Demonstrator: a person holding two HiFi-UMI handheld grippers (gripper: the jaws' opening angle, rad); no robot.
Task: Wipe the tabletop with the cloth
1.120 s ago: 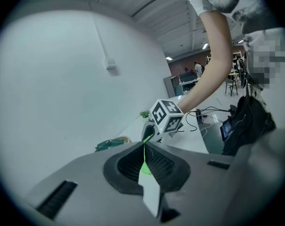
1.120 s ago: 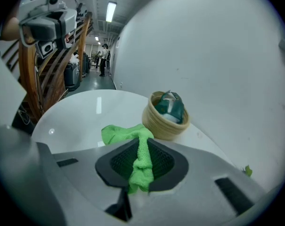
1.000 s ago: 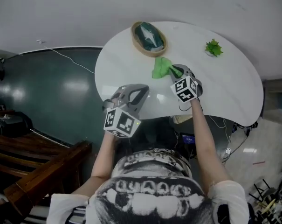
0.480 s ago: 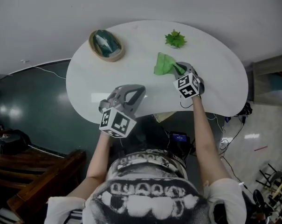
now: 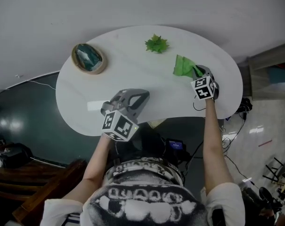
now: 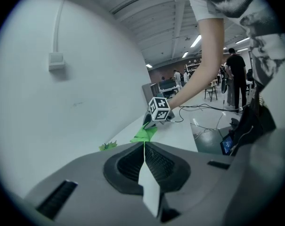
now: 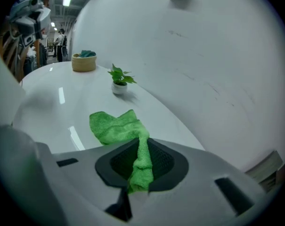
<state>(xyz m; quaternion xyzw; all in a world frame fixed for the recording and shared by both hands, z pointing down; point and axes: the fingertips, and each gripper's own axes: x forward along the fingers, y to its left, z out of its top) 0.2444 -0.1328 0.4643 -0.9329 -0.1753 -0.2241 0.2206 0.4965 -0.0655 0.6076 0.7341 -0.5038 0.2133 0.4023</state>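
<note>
My right gripper, upper right, clamps the green cloth lying on the tabletop, ready for wiping. Left gripper: closed, empty.

Your desk is a white glossy top with rounded ends, kind of bean-shaped from where you're standing. There are three things on it. A small tan basket with something teal inside sits at your far left. A little green potted plant is near the back edge, around the middle. The green cloth lies bunched up on your right, just beside the plant and well apart from the basket.
</note>
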